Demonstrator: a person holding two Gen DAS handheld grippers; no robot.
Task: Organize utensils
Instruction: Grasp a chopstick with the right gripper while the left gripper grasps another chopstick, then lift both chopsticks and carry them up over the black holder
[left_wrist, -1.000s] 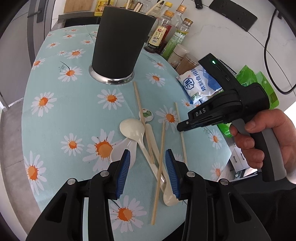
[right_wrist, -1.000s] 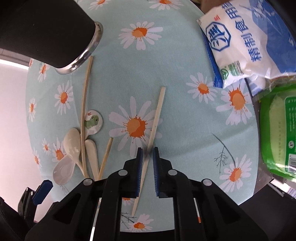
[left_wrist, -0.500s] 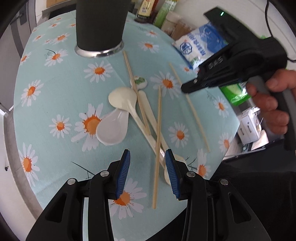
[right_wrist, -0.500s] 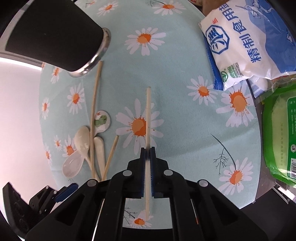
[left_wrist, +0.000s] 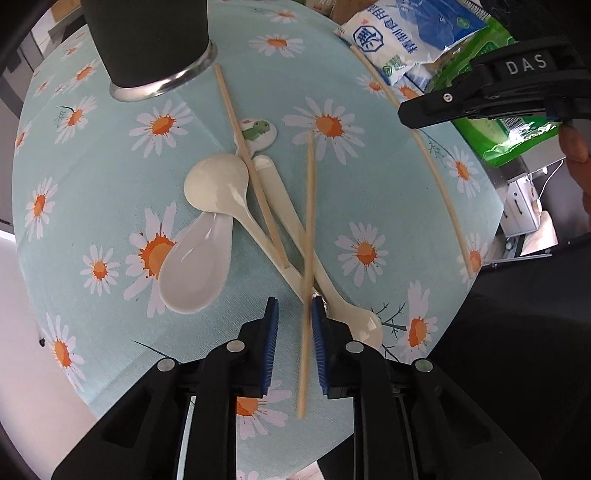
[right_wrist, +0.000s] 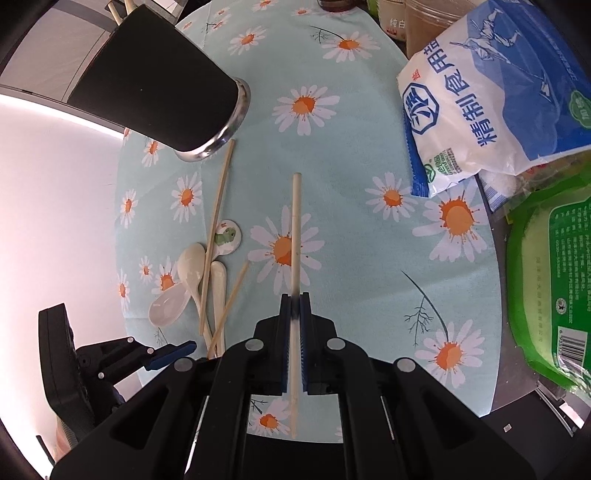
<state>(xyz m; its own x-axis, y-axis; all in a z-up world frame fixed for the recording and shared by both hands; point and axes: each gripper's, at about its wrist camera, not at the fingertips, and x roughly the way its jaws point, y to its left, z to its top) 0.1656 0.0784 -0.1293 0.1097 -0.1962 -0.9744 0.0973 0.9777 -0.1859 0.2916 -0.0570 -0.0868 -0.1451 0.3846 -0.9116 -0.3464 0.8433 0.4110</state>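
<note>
My right gripper (right_wrist: 294, 302) is shut on a pale chopstick (right_wrist: 295, 236) and holds it above the daisy cloth; the stick also shows in the left wrist view (left_wrist: 424, 147). My left gripper (left_wrist: 293, 310) is open, its pads either side of a second chopstick (left_wrist: 309, 221) that lies across several cream and white spoons (left_wrist: 218, 184). A third chopstick (left_wrist: 243, 144) lies over the spoons toward the black utensil cup (left_wrist: 147, 40), which also shows in the right wrist view (right_wrist: 159, 85).
A blue and white salt bag (right_wrist: 491, 92) and a green packet (right_wrist: 550, 288) lie at the right table edge. A small round dish with a green dinosaur (left_wrist: 258, 133) sits beside the spoons. Bottles stand behind the cloth.
My right gripper closed on its chopstick and lifted it off the cloth. My left gripper moved down and narrowed around the second chopstick.
</note>
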